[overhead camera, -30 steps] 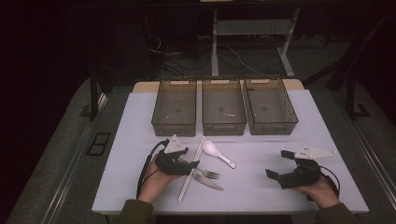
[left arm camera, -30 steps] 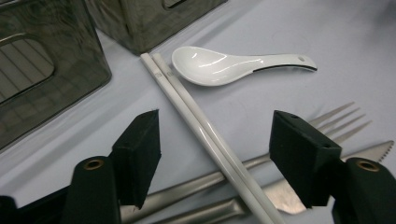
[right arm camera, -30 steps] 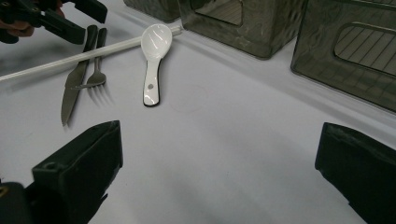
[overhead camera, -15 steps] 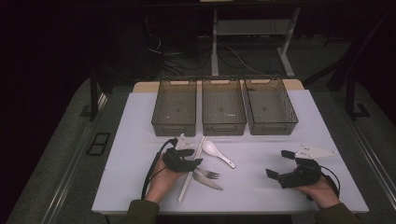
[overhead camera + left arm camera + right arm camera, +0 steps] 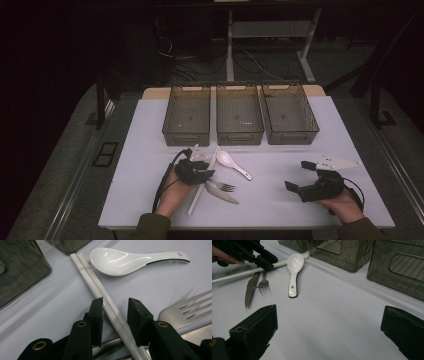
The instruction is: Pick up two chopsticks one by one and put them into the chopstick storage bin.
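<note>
Left gripper point(image 5: 115, 307) jaws spread, straddling white chopsticks point(image 5: 100, 290); right gripper point(image 5: 329, 337) jaws wide apart

A glossy white ceramic-looking spoon point(image 5: 130, 260) catches bright highlights. The pair of chopsticks point(image 5: 100, 287) is smooth, white and slightly shiny. The fork point(image 5: 190, 308) and knife point(image 5: 249, 291) look like brushed metal with a dull sheen. The bins point(image 5: 240, 112) are smoky translucent plastic with a rippled texture. The tabletop point(image 5: 280, 160) is matt white. The gripper jaws are matt black.

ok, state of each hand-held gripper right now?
Left hand-held gripper: open, jaws either side of the white chopsticks, not clamped.
Right hand-held gripper: open wide, holding nothing.
</note>
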